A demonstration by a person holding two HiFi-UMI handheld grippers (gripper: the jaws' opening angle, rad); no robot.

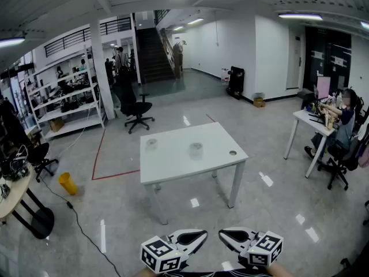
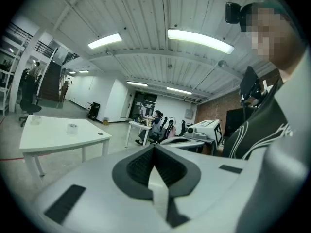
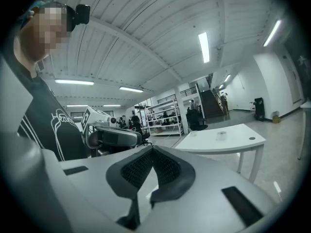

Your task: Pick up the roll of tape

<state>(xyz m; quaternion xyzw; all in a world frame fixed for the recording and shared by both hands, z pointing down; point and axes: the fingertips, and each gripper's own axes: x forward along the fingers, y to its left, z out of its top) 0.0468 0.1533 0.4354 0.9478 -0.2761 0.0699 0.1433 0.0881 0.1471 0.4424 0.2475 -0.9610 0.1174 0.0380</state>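
A pale roll of tape (image 1: 196, 150) lies near the middle of the white table (image 1: 173, 163), well ahead of me. It shows small in the left gripper view (image 2: 72, 127) and in the right gripper view (image 3: 221, 134). Both grippers are held low in front of my body, far from the table. Their tips point towards each other. My left gripper (image 1: 199, 235) (image 2: 154, 148) is shut with nothing between its pads. My right gripper (image 1: 226, 235) (image 3: 152, 149) is shut and empty as well.
A second clear object (image 1: 151, 143) and a small dark disc (image 1: 232, 153) also lie on the table. A black office chair (image 1: 134, 104) stands behind it. Shelving (image 1: 63, 100) lines the left. A person sits at a desk (image 1: 314, 126) on the right. A yellow bin (image 1: 67, 183) stands at left.
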